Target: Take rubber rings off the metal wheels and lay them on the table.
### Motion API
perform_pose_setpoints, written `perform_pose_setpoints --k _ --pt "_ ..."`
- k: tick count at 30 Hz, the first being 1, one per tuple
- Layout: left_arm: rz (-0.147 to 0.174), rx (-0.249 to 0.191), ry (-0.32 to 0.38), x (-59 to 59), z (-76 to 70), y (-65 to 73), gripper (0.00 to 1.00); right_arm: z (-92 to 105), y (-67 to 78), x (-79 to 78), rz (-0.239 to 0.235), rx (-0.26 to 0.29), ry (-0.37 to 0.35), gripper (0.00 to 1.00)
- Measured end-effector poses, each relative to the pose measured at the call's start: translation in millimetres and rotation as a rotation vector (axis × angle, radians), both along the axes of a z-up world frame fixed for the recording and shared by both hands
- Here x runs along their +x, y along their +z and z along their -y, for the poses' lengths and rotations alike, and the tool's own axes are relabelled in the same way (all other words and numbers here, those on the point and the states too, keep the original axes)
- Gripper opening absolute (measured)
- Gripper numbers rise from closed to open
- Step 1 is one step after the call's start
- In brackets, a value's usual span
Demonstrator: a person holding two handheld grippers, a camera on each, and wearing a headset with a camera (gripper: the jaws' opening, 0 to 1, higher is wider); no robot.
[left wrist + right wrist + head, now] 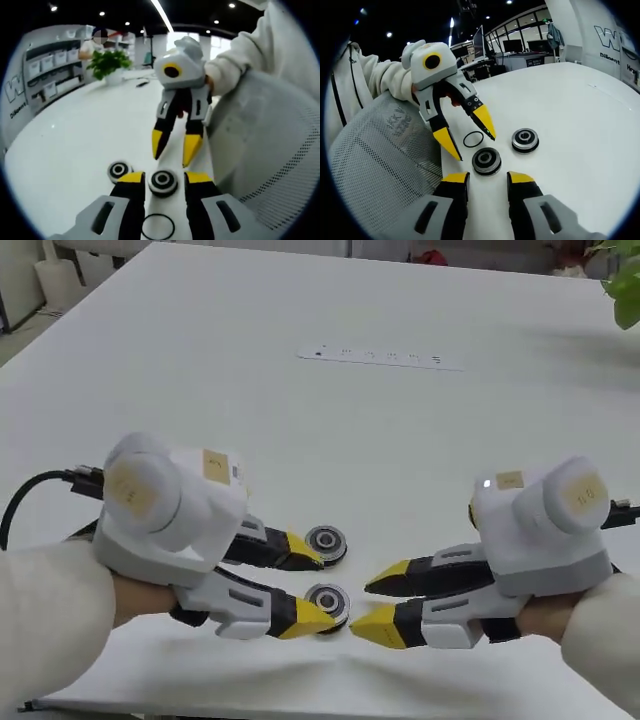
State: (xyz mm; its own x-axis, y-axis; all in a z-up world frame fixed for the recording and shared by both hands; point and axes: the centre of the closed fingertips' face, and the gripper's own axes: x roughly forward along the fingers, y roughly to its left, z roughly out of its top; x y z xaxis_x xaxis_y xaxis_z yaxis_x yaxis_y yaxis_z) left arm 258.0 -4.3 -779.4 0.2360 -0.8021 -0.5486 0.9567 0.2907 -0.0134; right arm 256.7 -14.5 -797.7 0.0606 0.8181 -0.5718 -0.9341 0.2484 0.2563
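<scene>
**Both grippers close on the near wheel, one ring already off**

The white surface (pixel 400 440) carries everything, with the work gathered at its near edge. The left gripper (pixel 327 588) reaches in with its jaws apart, straddling the near wheel (pixel 327 602). In the left gripper view that wheel sits between the yellow tips, and as far as I can tell neither tip touches it. The right gripper (pixel 360 607) faces it from the opposite side, jaws likewise apart and holding nothing, with its tips just short of the same wheel. The far wheel (pixel 325 540) lies flat just beyond, close to the left gripper's other jaw. A loose ring (pixel 473 139) lies flat on the surface beneath the left gripper, near both wheels.

The near wheel's rim looks dark, so its ring is probably on. I cannot tell which wheel gave up the loose one.

The wheels look like solid metal: stiff, smooth and dense, and likely to skate on this slick surface unless one gripper pins them. The rubber ring should be light, thin and stretchy, seated in the rim groove. I would clamp the wheel across its flat faces, then catch the ring at the rim with one jaw tip and roll it over the flange.
</scene>
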Motion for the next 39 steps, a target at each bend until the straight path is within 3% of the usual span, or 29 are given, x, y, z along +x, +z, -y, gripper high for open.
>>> perform_pose_setpoints --k 6,22,23,39 --pt "0.004 0.015 0.012 7.5 -1.8 -8.1 0.25 -2.3 -4.1 0.9 0.003 -0.006 0.004 0.24" --pt "0.020 0.036 -0.032 2.0 -1.4 -13.9 0.14 -8.2 -11.0 2.5 0.038 -0.021 0.019 0.19" --pt "0.036 0.043 -0.035 2.3 -2.1 -14.8 0.14 -8.4 -11.1 2.3 0.040 -0.021 0.020 0.18" --pt "0.027 0.014 -0.014 2.8 -1.1 -19.6 0.14 -9.5 -14.7 0.1 0.066 -0.030 0.040 0.16"
